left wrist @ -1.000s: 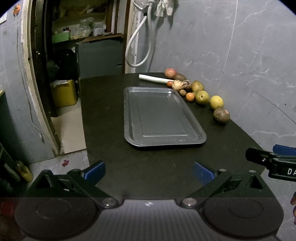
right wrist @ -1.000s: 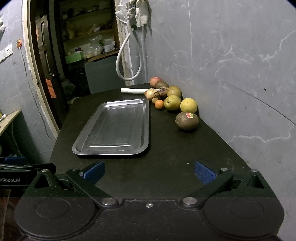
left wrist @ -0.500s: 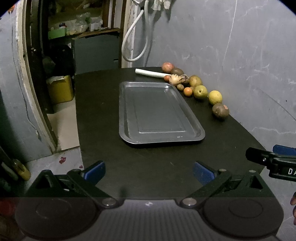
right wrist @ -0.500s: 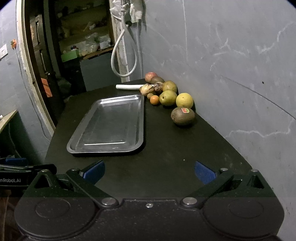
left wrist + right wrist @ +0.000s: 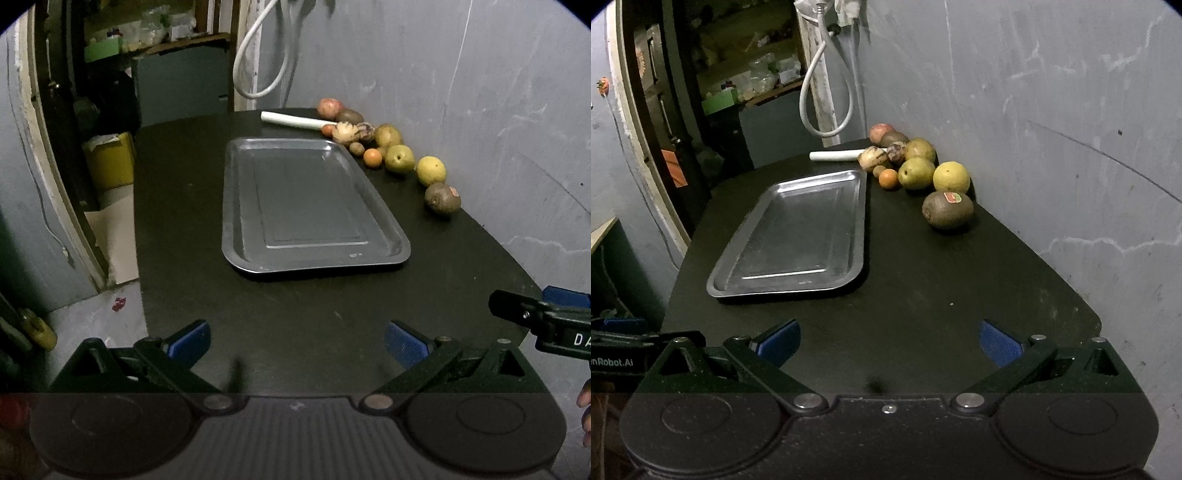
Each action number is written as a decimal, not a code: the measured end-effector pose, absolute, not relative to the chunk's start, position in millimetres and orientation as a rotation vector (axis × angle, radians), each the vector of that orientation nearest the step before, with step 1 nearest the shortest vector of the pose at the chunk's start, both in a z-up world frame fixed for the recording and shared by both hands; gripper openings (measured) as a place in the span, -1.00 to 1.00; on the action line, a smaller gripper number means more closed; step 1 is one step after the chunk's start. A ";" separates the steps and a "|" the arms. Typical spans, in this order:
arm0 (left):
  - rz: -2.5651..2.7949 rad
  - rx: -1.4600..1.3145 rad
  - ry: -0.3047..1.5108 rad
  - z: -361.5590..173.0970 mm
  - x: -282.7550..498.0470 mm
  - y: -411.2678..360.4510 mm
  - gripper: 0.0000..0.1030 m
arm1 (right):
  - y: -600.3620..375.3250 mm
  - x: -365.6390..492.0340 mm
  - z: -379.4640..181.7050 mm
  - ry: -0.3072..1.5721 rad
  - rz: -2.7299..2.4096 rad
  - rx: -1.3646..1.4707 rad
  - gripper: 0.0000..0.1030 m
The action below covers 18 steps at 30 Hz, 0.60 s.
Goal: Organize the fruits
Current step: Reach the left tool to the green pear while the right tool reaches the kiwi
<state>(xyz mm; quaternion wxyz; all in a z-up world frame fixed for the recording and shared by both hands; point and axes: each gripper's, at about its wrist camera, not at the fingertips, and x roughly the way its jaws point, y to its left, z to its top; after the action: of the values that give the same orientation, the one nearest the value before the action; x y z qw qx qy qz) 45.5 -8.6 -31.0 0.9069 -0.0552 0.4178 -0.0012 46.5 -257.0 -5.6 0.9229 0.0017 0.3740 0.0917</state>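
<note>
Along the wall I see dull fruits beside a steel tray; left gripper and right gripper both gape.

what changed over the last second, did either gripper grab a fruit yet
No grab. Both cameras tilted or rose slightly, so the table sits lower in view. The left gripper and right gripper stay open and empty. The tray remains bare, and the kiwi and other fruits keep their row by the wall.

Shiny metal tray, matt black table
</note>
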 end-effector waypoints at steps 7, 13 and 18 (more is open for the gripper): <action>-0.014 -0.091 0.901 -37.7 81.8 -14.9 0.99 | -265.1 67.9 -17.9 0.784 0.145 -0.002 0.99; -0.058 -0.054 0.899 -34.9 136.4 -27.4 0.99 | -267.3 96.7 -25.8 0.775 0.132 -0.034 0.99; -0.094 -0.007 0.871 -30.2 193.0 -43.0 0.99 | -262.9 134.2 -28.6 0.754 0.160 -0.084 0.99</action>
<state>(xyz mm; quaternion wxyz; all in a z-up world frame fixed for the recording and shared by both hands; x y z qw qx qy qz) 193.0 -43.0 -30.2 0.9057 -0.0033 0.4215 -0.0456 134.2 -262.9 -28.6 0.9258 -0.0411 0.3675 0.0778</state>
